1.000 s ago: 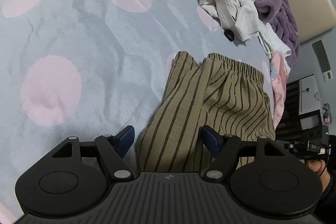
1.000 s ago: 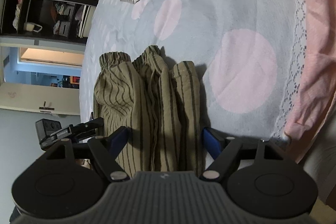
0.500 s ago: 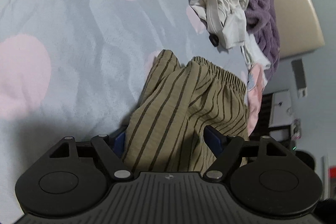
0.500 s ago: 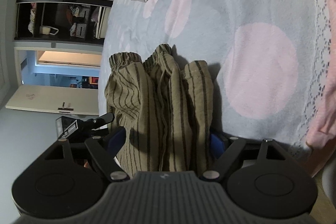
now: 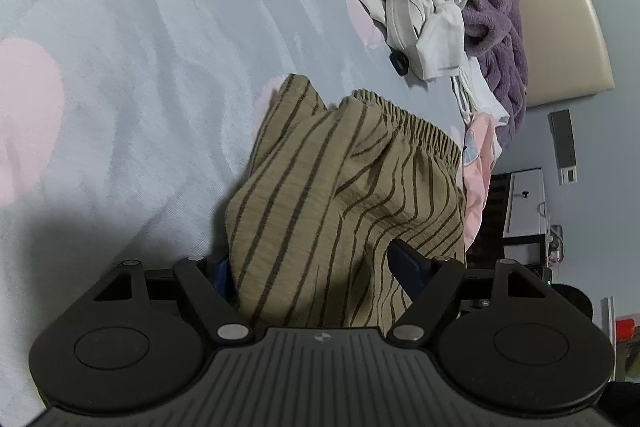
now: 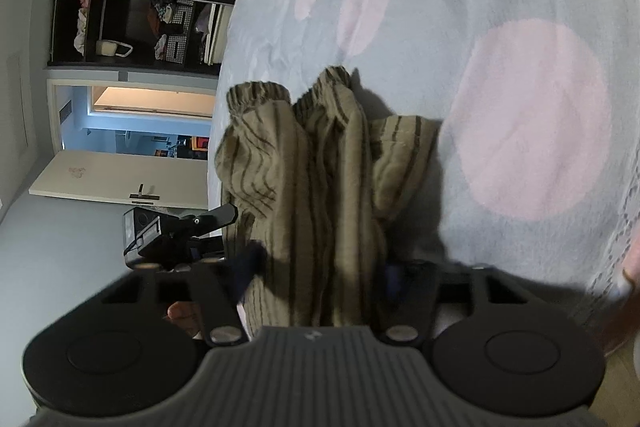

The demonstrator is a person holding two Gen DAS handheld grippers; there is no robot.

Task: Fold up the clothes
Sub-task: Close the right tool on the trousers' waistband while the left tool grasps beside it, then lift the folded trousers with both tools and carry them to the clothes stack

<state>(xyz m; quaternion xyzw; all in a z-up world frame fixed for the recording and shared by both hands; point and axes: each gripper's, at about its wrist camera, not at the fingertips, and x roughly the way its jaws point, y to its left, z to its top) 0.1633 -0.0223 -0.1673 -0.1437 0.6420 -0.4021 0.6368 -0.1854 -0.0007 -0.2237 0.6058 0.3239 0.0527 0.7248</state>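
Note:
Olive shorts with dark stripes (image 5: 340, 195) lie bunched on the grey bedsheet with pink dots (image 5: 120, 67), elastic waistband at the far end. My left gripper (image 5: 312, 263) is open around their near end. The cloth bulges up between its blue pads and hides the left one. From the other side, my right gripper (image 6: 320, 267) straddles the shorts (image 6: 320, 167). Its jaws are closing, and both pads press the gathered folds. The left gripper (image 6: 176, 231) shows at the shorts' left edge in the right wrist view.
A crumpled white garment (image 5: 416, 19) lies beyond the shorts, beside a purple blanket (image 5: 492, 7) and a beige headboard (image 5: 560, 27). Pink cloth (image 5: 476, 163) hangs at the bed's edge. In the right wrist view, an open wardrobe (image 6: 140, 27) and a door (image 6: 120, 179) stand left.
The right gripper's jaws have narrowed onto the shorts, squeezing the folds. The left gripper has tilted and pushed in, so the cloth now bulges between its fingers.

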